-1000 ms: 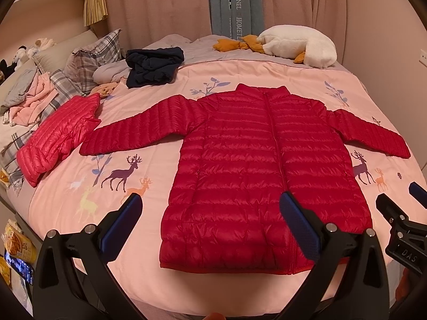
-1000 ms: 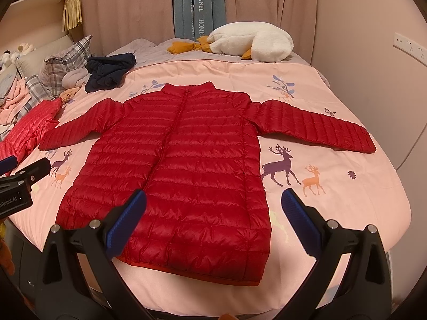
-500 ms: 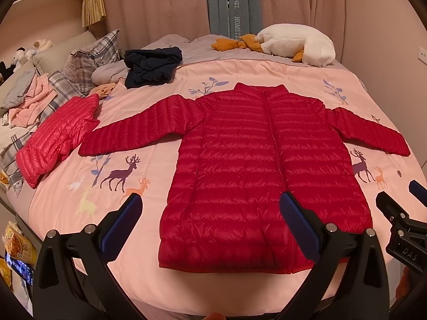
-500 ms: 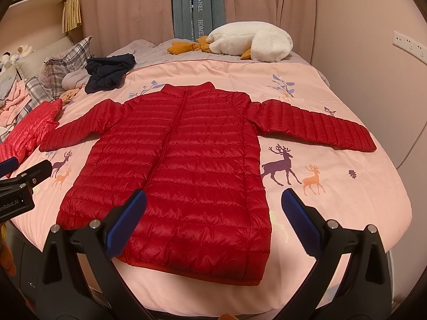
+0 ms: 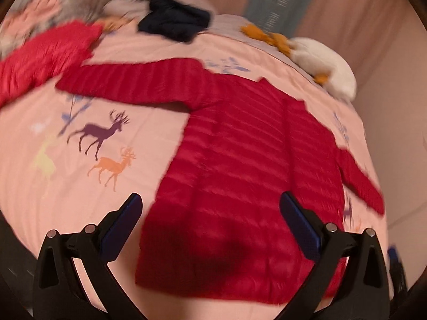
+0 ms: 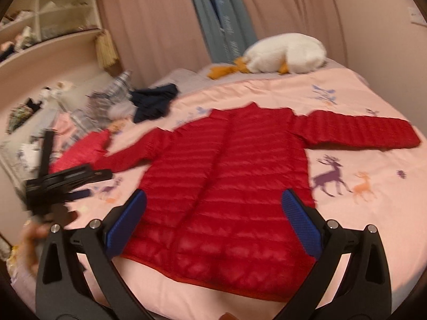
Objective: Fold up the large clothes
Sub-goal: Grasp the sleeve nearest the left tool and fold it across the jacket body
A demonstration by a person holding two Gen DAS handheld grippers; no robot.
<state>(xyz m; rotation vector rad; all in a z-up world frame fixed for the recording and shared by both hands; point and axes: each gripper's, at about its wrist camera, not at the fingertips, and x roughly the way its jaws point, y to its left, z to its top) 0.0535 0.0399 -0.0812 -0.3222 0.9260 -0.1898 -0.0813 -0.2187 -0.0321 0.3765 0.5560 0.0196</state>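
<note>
Two black grippers with blue pads

The left gripper (image 5: pixel 210 213) and the right gripper (image 6: pixel 213 210) each had shiny black arms shaped like a wide V. Their blue pads (image 6: pixel 300 226) looked bumpy. Small round silver screws (image 6: pixel 332 224) sat on the arms.

White plush goose (image 6: pixel 287 52), navy garment (image 6: pixel 153 101), deer-print bedspread (image 6: pixel 360 101)

Left tongs (image 5: pixel 210 220) gape above the spread red jacket (image 5: pixel 240 176), blurred.

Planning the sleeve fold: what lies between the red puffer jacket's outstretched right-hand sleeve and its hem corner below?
In the right wrist view, only pink bedspread with printed deer lies beside the red puffer jacket.
</note>
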